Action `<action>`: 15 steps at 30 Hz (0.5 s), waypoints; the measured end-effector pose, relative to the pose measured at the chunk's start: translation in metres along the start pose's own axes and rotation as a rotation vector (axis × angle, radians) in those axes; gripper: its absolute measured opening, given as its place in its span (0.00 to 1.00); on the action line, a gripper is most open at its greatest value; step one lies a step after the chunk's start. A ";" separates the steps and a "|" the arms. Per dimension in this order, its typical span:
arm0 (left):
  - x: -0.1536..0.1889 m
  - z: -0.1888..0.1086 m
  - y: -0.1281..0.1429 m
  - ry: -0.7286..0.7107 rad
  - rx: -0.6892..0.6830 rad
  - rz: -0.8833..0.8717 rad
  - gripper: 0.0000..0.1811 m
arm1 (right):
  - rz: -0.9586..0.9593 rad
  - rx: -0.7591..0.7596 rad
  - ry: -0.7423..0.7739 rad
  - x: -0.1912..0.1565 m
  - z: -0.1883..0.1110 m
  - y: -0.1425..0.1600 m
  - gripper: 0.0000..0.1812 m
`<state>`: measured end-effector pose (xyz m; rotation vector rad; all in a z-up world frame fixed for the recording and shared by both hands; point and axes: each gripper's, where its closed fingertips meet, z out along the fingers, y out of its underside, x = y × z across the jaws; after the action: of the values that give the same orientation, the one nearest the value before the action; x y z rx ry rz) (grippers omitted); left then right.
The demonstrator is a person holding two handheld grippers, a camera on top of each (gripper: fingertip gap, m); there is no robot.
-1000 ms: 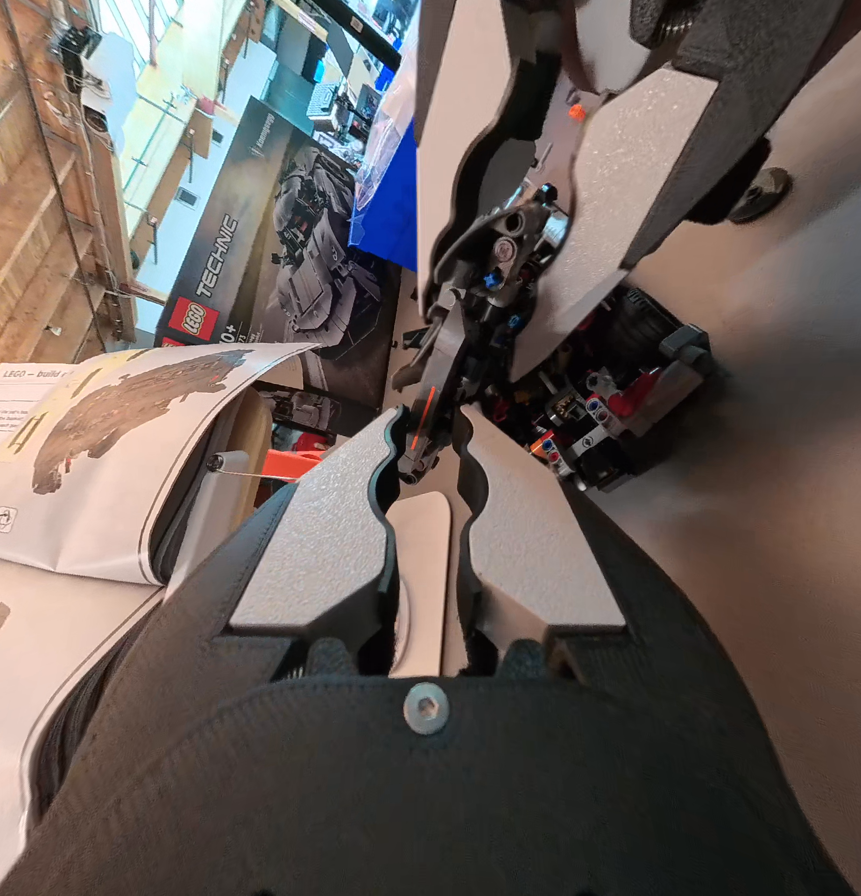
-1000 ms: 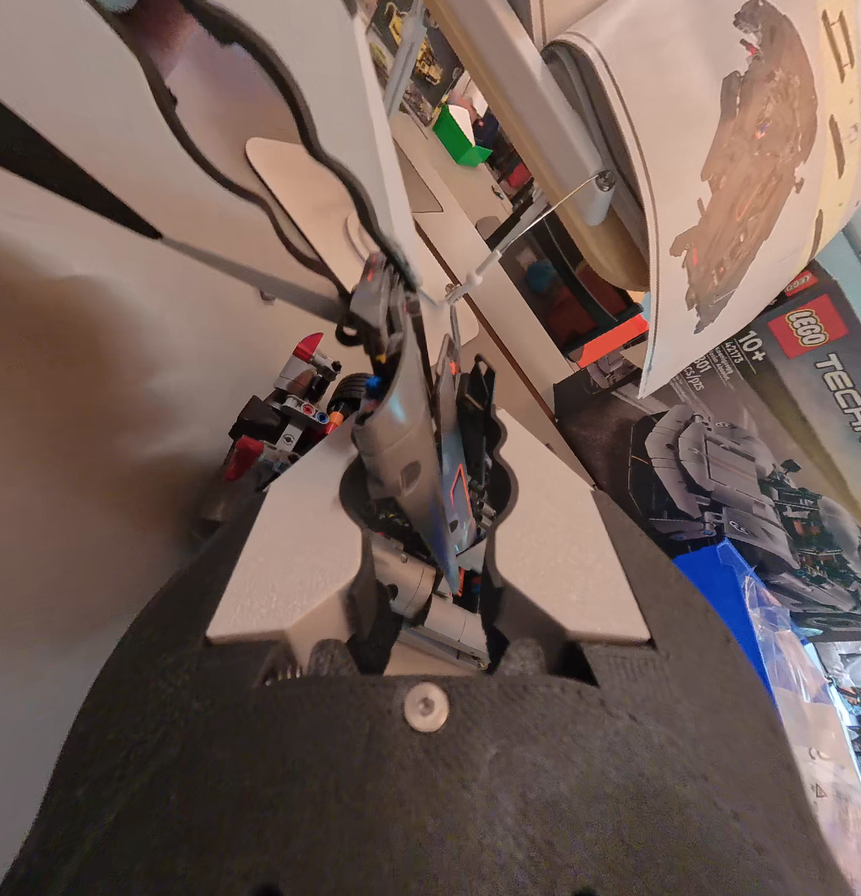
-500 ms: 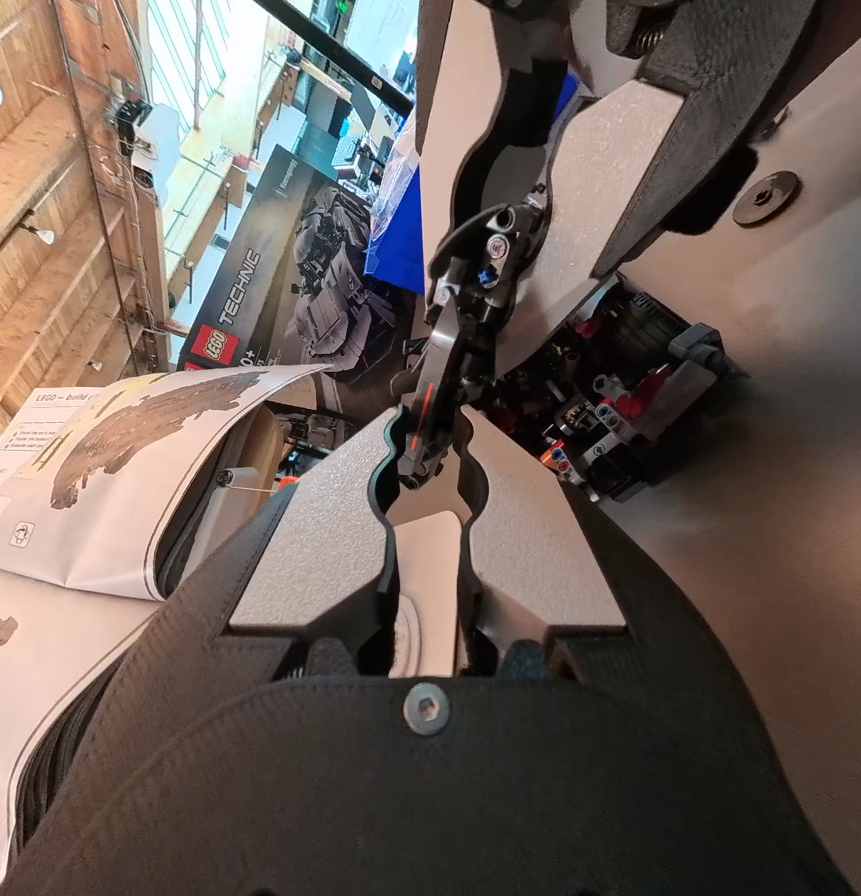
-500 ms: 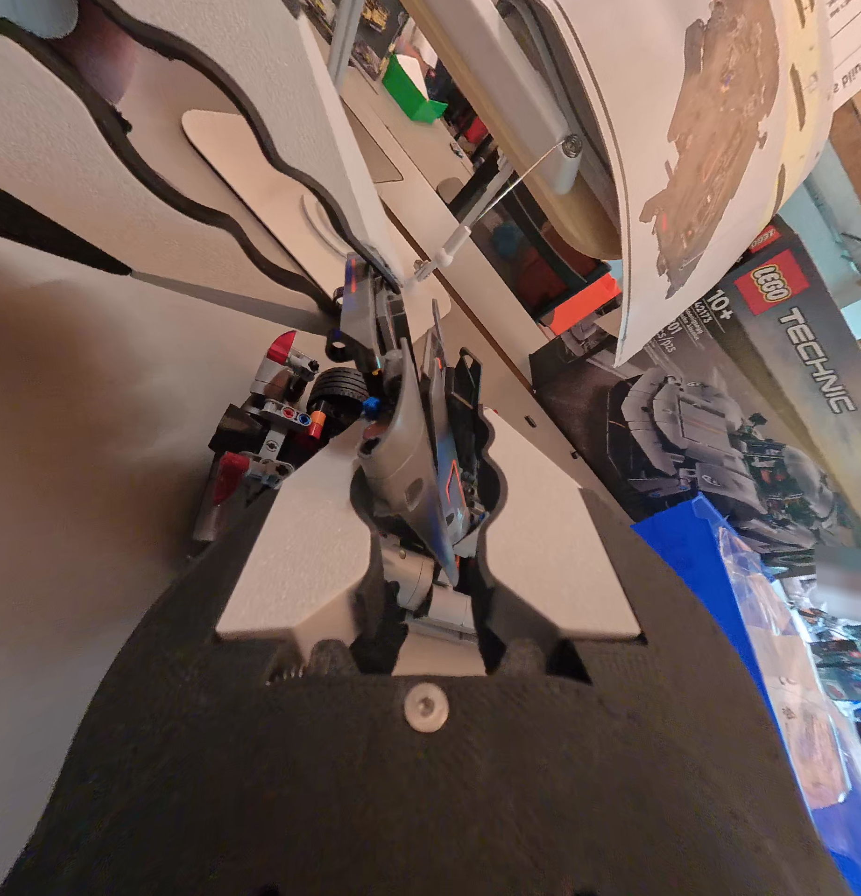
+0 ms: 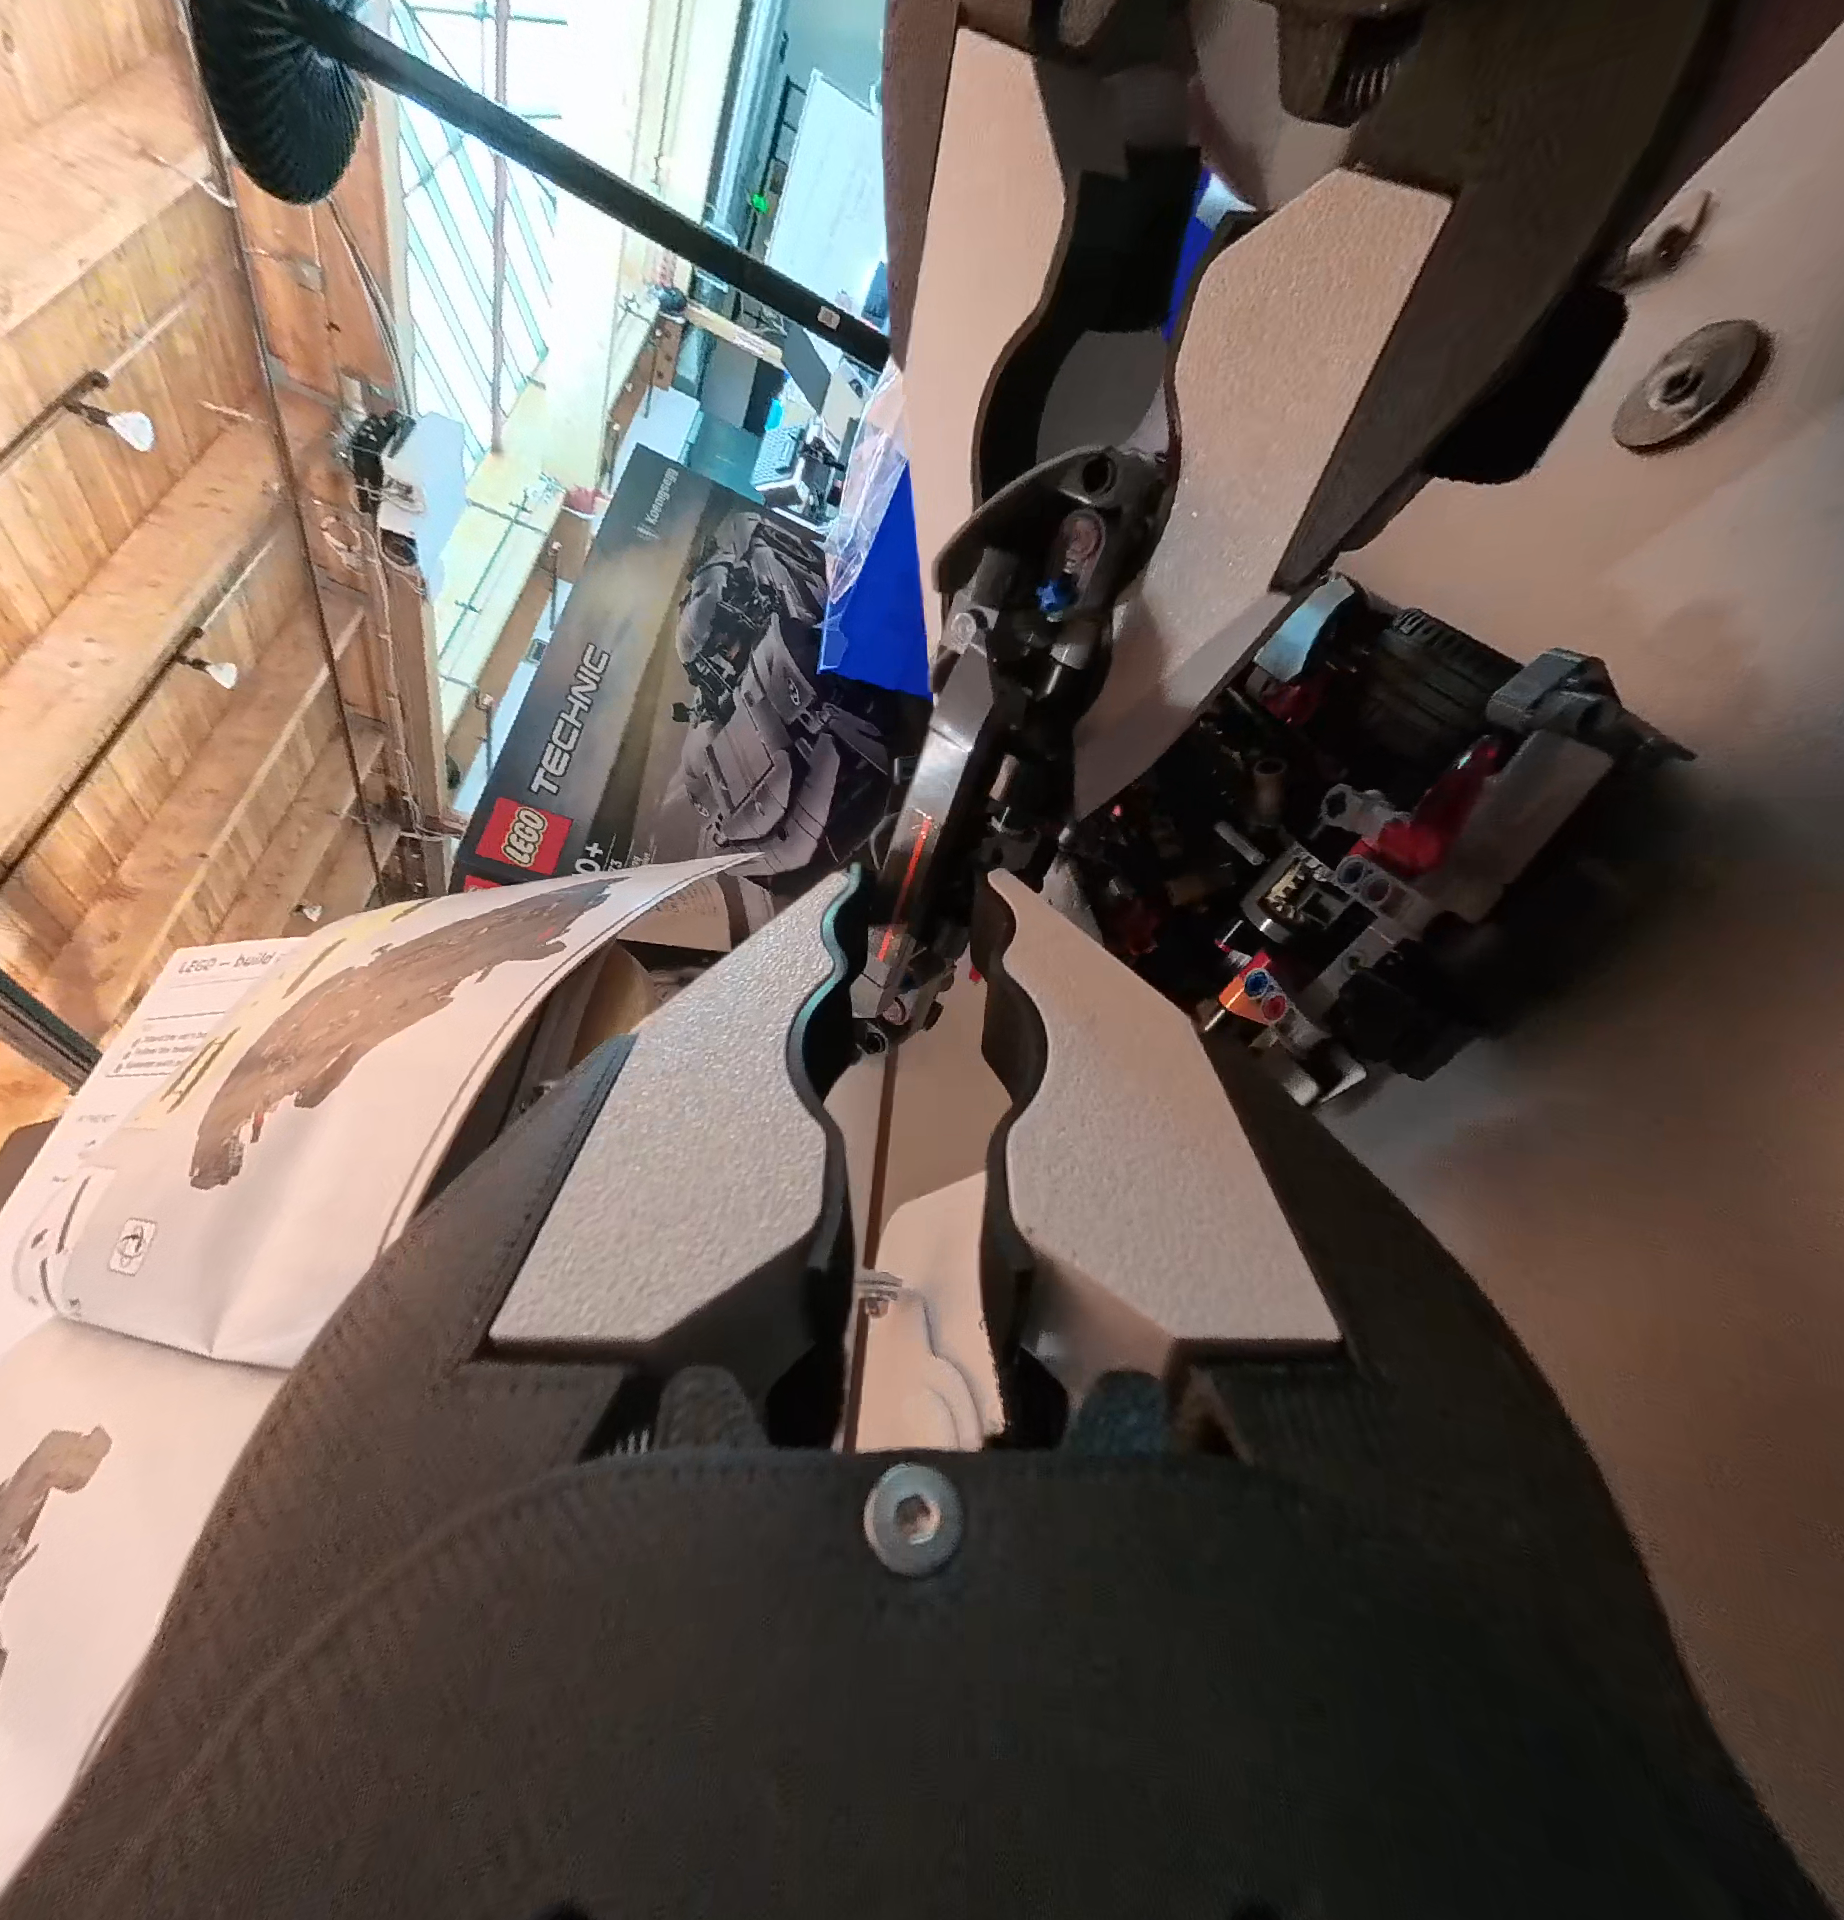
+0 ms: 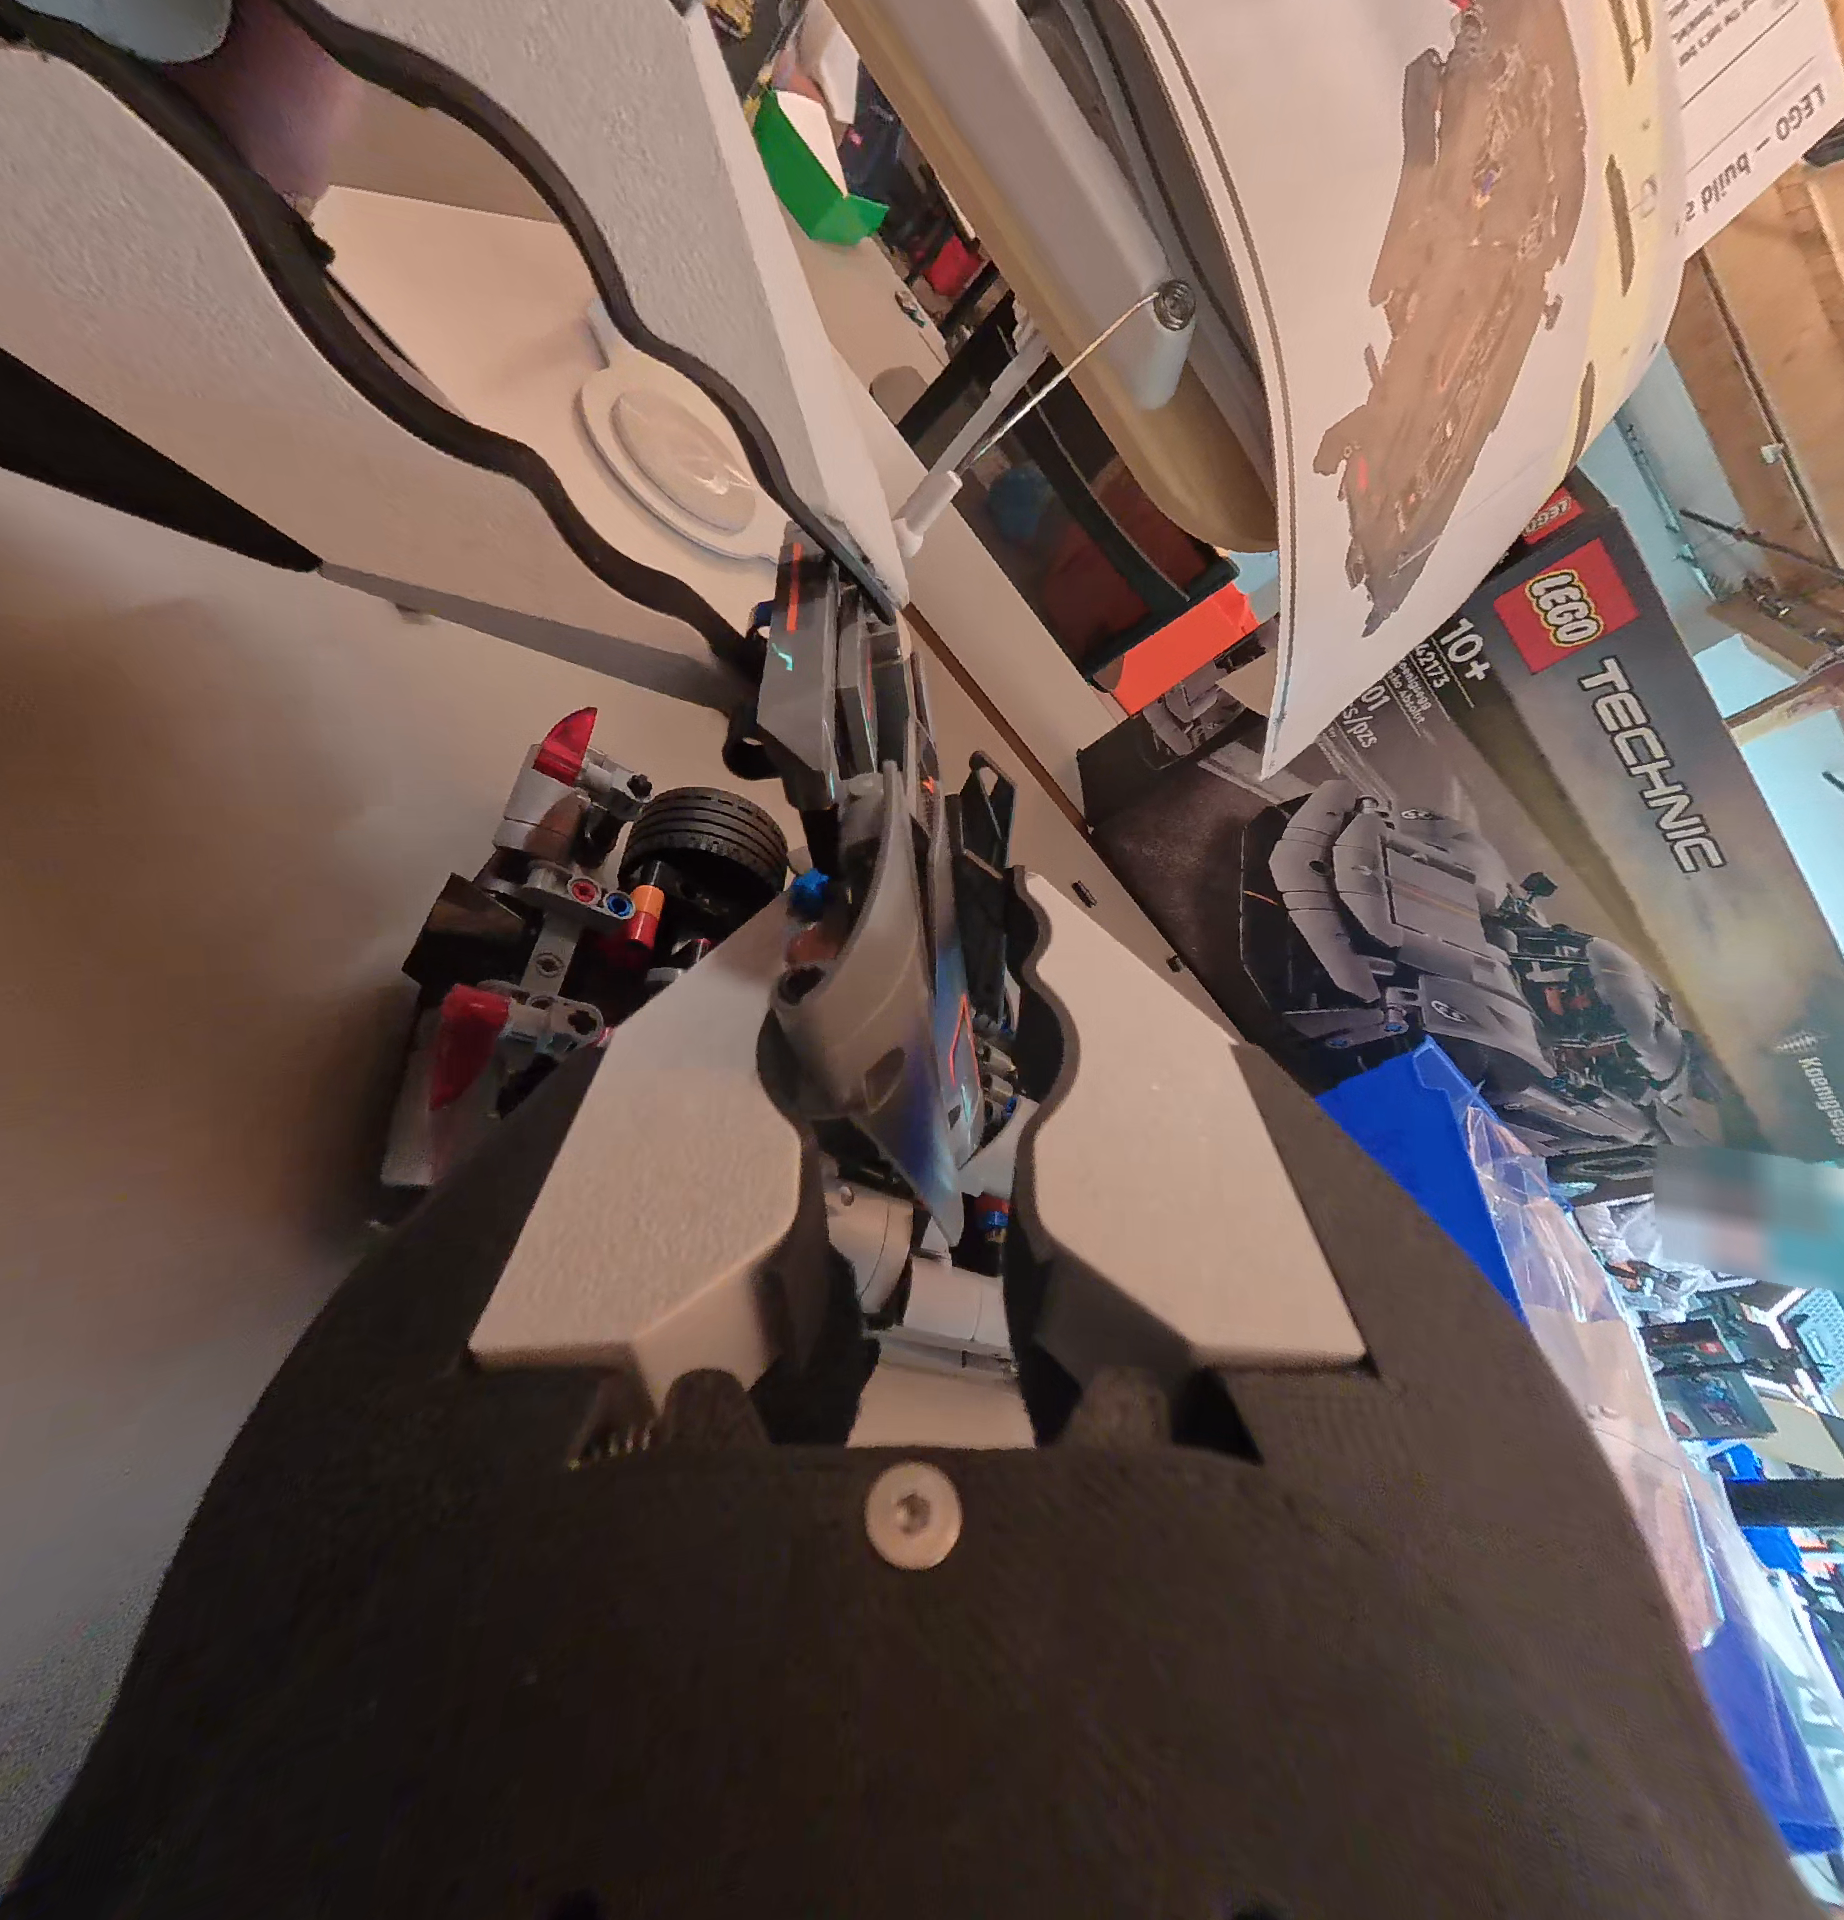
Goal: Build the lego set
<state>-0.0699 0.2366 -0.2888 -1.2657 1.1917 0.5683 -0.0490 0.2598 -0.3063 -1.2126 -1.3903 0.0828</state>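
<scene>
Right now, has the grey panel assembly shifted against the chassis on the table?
Yes, slightly: in the right wrist view the grey panel assembly now sits farther right of the chassis, uncovering more of its black tyre.

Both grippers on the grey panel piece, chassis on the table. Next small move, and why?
Probably lower the grey panel assembly toward the car chassis. The right gripper clamps one end, the left gripper pinches the other, and it hangs clear of the chassis, unattached.
</scene>
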 end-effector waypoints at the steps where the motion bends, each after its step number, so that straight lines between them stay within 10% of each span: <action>1: 0.000 0.000 0.000 -0.002 0.008 -0.001 0.09 | -0.004 -0.002 0.002 0.000 0.000 0.000 0.17; 15: 0.005 -0.003 0.004 -0.021 0.065 -0.005 0.09 | -0.032 0.002 0.011 -0.003 0.001 -0.001 0.18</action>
<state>-0.0726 0.2331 -0.2942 -1.2044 1.1807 0.5338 -0.0511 0.2584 -0.3081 -1.1870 -1.3989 0.0555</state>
